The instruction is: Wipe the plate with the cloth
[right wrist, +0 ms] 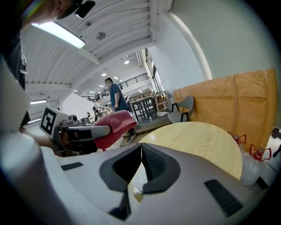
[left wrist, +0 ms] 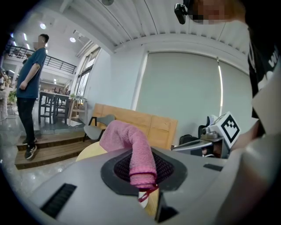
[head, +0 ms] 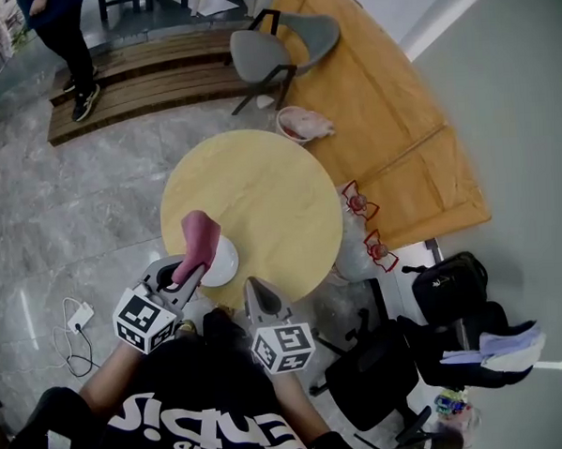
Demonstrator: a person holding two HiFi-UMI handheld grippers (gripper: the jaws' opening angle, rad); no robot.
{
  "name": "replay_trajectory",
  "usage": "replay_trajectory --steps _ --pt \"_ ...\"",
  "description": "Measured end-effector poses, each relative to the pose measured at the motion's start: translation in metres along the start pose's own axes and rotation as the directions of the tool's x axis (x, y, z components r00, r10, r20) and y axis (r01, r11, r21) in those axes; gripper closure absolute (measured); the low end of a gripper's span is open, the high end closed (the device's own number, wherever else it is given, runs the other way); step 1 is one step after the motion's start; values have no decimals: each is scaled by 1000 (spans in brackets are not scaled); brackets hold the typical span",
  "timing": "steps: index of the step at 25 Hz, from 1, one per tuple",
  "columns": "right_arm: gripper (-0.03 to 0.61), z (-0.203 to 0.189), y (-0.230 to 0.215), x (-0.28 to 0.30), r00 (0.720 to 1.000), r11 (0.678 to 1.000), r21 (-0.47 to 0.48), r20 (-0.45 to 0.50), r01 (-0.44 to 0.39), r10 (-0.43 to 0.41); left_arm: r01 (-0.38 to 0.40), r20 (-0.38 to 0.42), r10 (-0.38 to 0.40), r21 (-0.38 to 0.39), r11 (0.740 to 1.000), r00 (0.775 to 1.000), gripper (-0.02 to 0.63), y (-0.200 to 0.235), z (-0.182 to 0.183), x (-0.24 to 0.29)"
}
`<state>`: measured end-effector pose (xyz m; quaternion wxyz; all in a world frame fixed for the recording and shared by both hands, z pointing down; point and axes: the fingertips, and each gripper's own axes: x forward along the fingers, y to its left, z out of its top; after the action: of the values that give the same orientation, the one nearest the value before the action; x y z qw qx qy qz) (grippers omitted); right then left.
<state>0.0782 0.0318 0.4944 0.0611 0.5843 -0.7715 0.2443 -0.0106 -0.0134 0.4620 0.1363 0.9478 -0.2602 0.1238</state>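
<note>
Two grippers sit closest to you, at the near edge of the round desk (head: 270, 187). Your left gripper (head: 191, 269) has its fingers clamped on the pink cloth (head: 199, 234), which stands up past them and droops over at the top. Your right gripper (head: 254, 286) has its fingers pressed together with nothing between them, just right of the plate. The white plate (head: 225, 261) lies on the desk by its near-left rim, partly behind the cloth; whether the cloth touches it can't be told. Beyond the desk stands a grey chair (head: 270, 52) beside a wooden board (head: 389, 138). Farthest left, a person (head: 65, 38) stands on wooden steps (head: 151, 80).
</note>
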Motion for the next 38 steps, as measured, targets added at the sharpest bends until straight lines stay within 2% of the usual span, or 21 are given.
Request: replay_trajectory --steps 7,15,23,29,33,38 --pt "557 5 -32 20 997 997 9 -19 -75 76 -63 -19 63 22 998 998 563 14 10 34" --pt "555 -22 -49 55 985 992 36 -120 -124 127 -110 -71 111 20 994 991 563 34 2 41" --pt "555 -61 -65 89 968 991 103 -229 -84 105 -62 -128 64 23 998 990 563 49 -21 56" --pt "555 -76 -78 107 956 993 101 -282 -56 82 -33 -174 34 9 999 984 563 58 -33 73" --pt "555 -93 -82 118 938 993 107 -337 -50 83 -14 -195 13 -4 1000 981 563 63 -45 77" --pt "555 -122 -82 125 889 991 108 -443 -74 115 -19 -256 19 3 1000 967 563 74 -69 77"
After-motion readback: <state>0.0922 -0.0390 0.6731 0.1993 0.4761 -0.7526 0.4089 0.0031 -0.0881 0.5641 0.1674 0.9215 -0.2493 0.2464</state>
